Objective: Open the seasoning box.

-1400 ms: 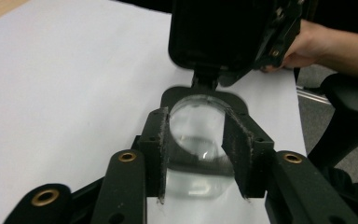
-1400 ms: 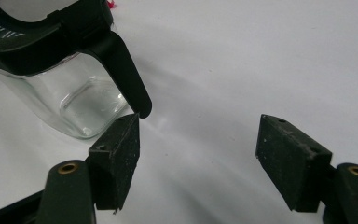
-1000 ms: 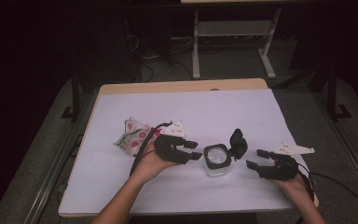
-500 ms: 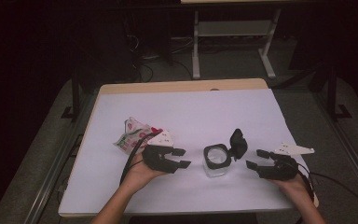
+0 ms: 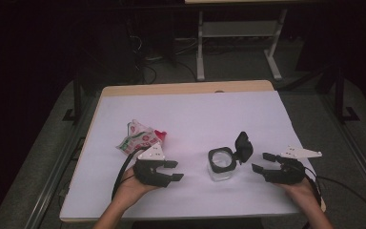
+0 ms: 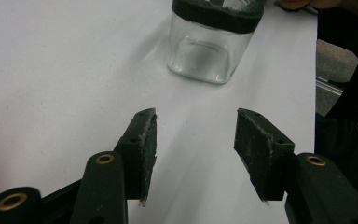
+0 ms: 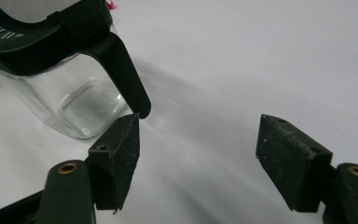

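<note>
Left tool empty, jar ahead, packet overhead

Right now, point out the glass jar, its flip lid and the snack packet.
glass jar (image 5: 219, 171): high view, on its clear side wall below the black rim.
flip lid (image 5: 243, 144): high view, on the middle of the raised black lid.
snack packet (image 5: 138, 138): high view, on the crumpled printed middle.

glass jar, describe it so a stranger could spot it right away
On the white table, look near the front edge, between the two hand-held grippers. The glass jar stands there upright: clear, square-sided, black-rimmed, its hinged black lid flipped open, unlike the crumpled snack packet farther left.
</note>
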A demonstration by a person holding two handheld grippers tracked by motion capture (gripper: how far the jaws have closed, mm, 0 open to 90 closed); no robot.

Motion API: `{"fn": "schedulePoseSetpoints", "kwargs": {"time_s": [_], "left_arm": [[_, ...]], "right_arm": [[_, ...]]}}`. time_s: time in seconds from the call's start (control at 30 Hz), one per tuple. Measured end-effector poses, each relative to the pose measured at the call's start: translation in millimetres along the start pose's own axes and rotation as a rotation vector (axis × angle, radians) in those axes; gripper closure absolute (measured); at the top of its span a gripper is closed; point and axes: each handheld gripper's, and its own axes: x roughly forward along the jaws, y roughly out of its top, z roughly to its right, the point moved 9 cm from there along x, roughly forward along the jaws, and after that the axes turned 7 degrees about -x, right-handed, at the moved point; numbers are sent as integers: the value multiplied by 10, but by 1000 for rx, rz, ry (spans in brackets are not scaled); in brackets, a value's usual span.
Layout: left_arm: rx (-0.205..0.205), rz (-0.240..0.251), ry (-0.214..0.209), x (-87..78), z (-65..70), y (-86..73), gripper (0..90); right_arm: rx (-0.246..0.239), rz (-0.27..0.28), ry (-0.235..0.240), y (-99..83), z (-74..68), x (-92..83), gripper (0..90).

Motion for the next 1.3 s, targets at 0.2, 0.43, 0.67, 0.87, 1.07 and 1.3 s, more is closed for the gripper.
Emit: {"fn": "schedulePoseSetpoints", "kwargs": {"time_s": [0.2, 0.43, 0.67, 0.87, 1.07, 1.3], "left_arm": [[-7, 15, 21, -99, -12, -85, 481], [-24, 21, 57, -213, -70, -210, 479], [-37, 14, 85, -318, -97, -347, 479], [-55, 19, 116, -422, -150, -442, 479], [-74, 22, 151, -535, -220, -539, 479], [-98, 43, 189, -689, -345, -595, 478]], "right_arm": [[-3, -1, 0, 0, -6, 4, 298], [2, -2, 2, 5, -15, 6, 297], [-4, 0, 1, 13, -28, 11, 298], [-7, 5, -3, 24, -37, 14, 298], [-8, 5, -4, 26, -39, 6, 298], [-7, 8, -5, 29, -36, 1, 298]]}}
